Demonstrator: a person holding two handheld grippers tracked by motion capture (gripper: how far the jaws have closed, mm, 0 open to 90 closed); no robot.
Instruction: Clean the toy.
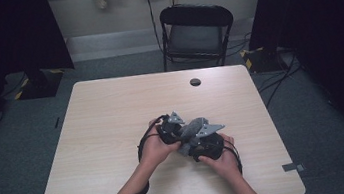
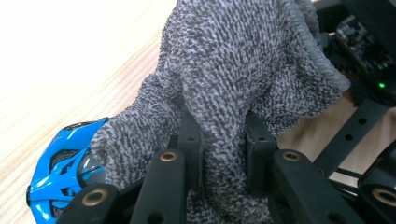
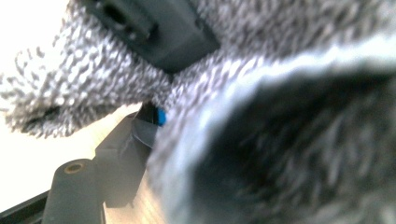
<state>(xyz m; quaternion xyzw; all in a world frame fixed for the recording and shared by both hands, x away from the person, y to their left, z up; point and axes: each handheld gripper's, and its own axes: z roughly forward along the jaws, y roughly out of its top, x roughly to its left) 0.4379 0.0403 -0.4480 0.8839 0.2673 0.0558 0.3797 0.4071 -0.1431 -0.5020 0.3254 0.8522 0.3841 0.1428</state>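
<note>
A grey knitted sock hangs between both grippers above the middle of the wooden table. In the left gripper view my left gripper is shut on a fold of the sock, which drapes up and over the jaws. My left gripper and right gripper are held close together in the high view. In the right gripper view the sock lies against the camera with its ribbed cuff and dark opening toward me. One black jaw rises at lower left; the other is hidden by the sock.
A blue and black plastic piece sits low and left behind the sock. A black folding chair stands beyond the far edge. A round cable hole marks the far side. Dark curtains hang at both sides.
</note>
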